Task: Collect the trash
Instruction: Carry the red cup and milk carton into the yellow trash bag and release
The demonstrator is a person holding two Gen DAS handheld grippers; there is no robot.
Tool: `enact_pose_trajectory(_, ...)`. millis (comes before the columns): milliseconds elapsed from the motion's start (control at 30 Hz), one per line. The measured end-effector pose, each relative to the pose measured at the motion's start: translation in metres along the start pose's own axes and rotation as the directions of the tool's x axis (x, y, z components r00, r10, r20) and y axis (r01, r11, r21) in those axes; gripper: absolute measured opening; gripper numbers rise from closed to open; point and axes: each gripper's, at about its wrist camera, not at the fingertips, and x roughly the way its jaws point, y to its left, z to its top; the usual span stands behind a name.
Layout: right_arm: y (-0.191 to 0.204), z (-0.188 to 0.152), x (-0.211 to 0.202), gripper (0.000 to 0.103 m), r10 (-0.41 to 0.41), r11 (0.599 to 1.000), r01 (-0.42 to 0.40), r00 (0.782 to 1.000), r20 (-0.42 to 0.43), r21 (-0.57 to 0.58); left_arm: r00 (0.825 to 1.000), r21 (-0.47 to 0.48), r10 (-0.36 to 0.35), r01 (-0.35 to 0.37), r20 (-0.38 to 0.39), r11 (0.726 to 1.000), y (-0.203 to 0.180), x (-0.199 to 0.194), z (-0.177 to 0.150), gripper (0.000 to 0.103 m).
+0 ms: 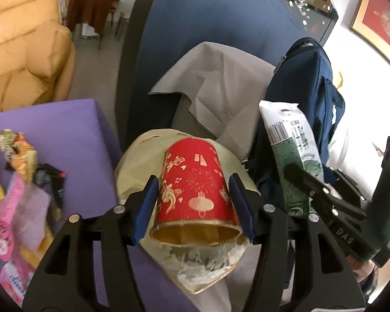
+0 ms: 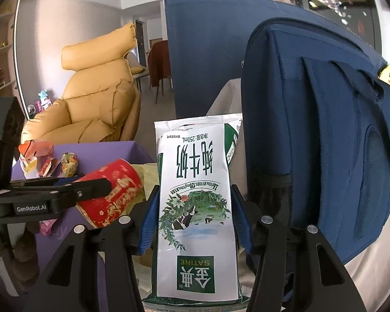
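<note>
My left gripper (image 1: 193, 202) is shut on a red paper cup (image 1: 195, 189) with gold patterns, held upside down with its mouth toward me, above a pale yellow plastic bag (image 1: 208, 265). My right gripper (image 2: 192, 215) is shut on a white and green milk carton (image 2: 195, 208), held upside down. The carton also shows in the left wrist view (image 1: 291, 161), right of the cup. The cup also shows in the right wrist view (image 2: 111, 189), left of the carton, with the left gripper's black finger across it.
A purple table (image 1: 65, 130) at the left carries several snack wrappers (image 1: 18, 161). A grey cloth (image 1: 221, 83) lies behind the bag. A navy backpack (image 2: 319, 130) stands at the right. A tan armchair (image 2: 96, 98) and a blue panel (image 2: 208, 52) stand behind.
</note>
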Motion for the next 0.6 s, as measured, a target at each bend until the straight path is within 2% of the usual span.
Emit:
enact_pose_trajectory(67,0.002,0.001,0.003,0.049,0.003,1.0,-0.003,1.0,0.004,0.005,1.0,-0.018,-0.027,0.027,0.001,0.999,0.006,0.001,0.002,0.075)
enact_pose_trajectory(200,0.007,0.003,0.013,0.049,0.028,1.0,-0.028,1.0,0.011,0.009,0.999,-0.07,-0.022,0.025,0.044,0.997,0.023,-0.014,0.007,0.084)
enact_pose_trajectory(333,0.017,0.008,0.022,0.049,0.05,0.999,-0.05,0.997,0.056,-0.003,0.994,-0.064,0.032,-0.025,0.107,0.998,0.031,-0.039,0.011,0.085)
enact_pose_trajectory(467,0.031,0.009,0.034,0.049,0.042,0.999,-0.039,0.992,0.123,-0.023,0.98,-0.034,0.129,-0.125,0.149,0.992,0.038,-0.059,0.005,0.086)
enact_pose_trajectory(567,0.037,0.001,0.042,0.05,0.075,0.996,-0.066,0.98,0.183,-0.055,0.975,-0.031,0.154,-0.151,0.158,0.988,0.049,-0.069,-0.003,0.086)
enact_pose_trajectory(600,0.041,-0.001,0.046,0.052,0.073,0.995,-0.06,0.982,0.173,-0.076,0.975,-0.036,0.156,-0.152,0.157,0.988,0.052,-0.071,-0.007,0.086)
